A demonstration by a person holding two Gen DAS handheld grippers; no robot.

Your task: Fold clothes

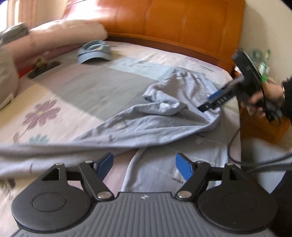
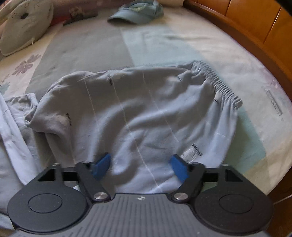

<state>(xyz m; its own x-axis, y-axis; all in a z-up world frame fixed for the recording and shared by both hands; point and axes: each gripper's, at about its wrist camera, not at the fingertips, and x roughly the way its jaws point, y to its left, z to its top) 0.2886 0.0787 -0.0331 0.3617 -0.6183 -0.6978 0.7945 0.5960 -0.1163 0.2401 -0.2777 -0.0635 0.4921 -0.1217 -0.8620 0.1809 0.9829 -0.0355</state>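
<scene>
two grippers, left (image 1: 144, 165) and right (image 2: 140, 165), fingers spread, empty; one grey trousers (image 2: 131, 109); one cap (image 2: 136, 12).

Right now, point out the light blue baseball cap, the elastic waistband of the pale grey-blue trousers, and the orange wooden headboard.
Light blue baseball cap (image 2: 136, 13): right wrist view, on its crown.
Elastic waistband (image 2: 221, 84): right wrist view, on the gathered edge of the pale grey-blue trousers.
Orange wooden headboard (image 1: 164, 20): left wrist view, on its centre panel.

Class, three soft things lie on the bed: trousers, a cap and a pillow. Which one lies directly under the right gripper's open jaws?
The trousers: grey-blue, with an elastic waistband, spread beneath the right gripper. The cap and pillow lie farther off, by the headboard end.
</scene>
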